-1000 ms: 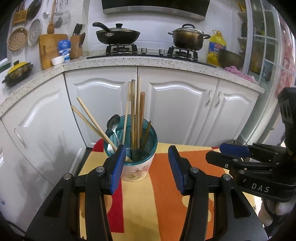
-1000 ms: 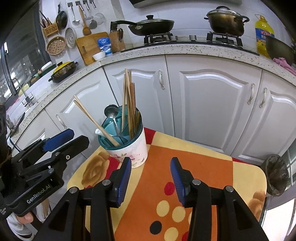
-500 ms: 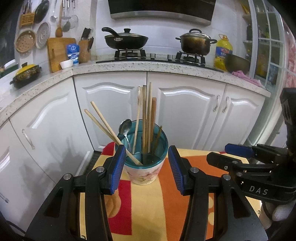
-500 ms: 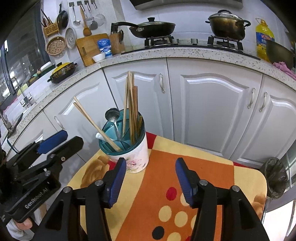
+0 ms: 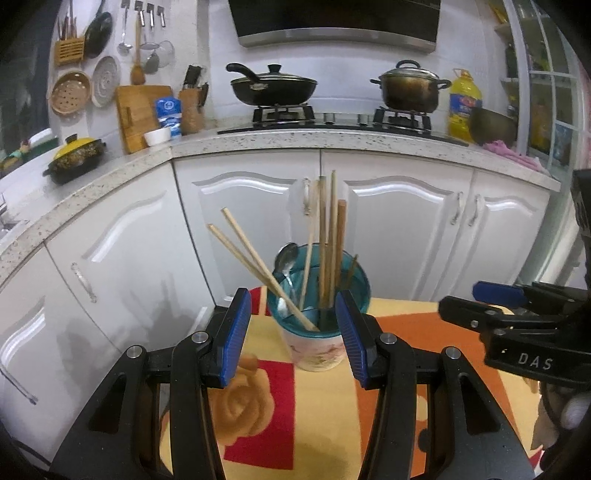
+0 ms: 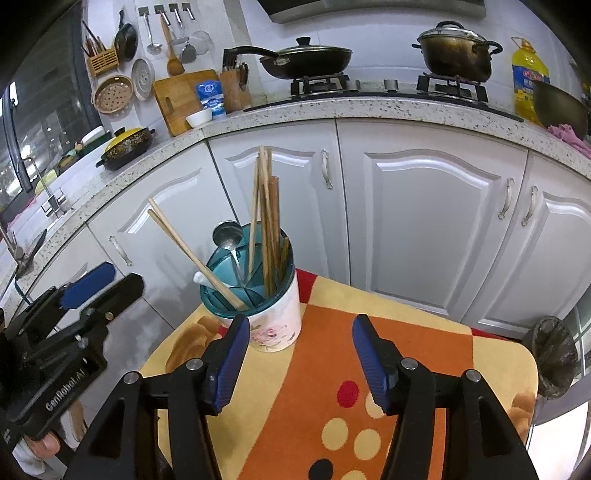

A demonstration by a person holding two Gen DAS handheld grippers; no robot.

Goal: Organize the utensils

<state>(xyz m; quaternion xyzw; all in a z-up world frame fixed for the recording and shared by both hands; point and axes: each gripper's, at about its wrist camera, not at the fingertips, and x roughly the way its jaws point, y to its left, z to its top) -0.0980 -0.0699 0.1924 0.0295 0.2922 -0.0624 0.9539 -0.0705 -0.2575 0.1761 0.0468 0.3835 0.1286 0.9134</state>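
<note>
Each hand-held gripper is a black plastic frame of angled struts, joined by round silver screw heads. The left hand-held gripper (image 5: 293, 334) carries ribbed blue pads (image 5: 234, 334) on its two fingers; its side reads "GenRobot.AI" in white. The right hand-held gripper (image 6: 301, 360) has matching blue pads (image 6: 231, 363), with "DAS" in white lettering on its body.

White cabinet doors (image 6: 424, 221) with curved panels and metal handles run under a speckled stone counter (image 5: 258, 142) that bends round a corner. Above it a gas hob (image 5: 332, 118) sits beneath a dark hood (image 5: 338, 22), against white wall tiles (image 6: 236, 33). A window (image 6: 40, 110) on one side looks dark
</note>
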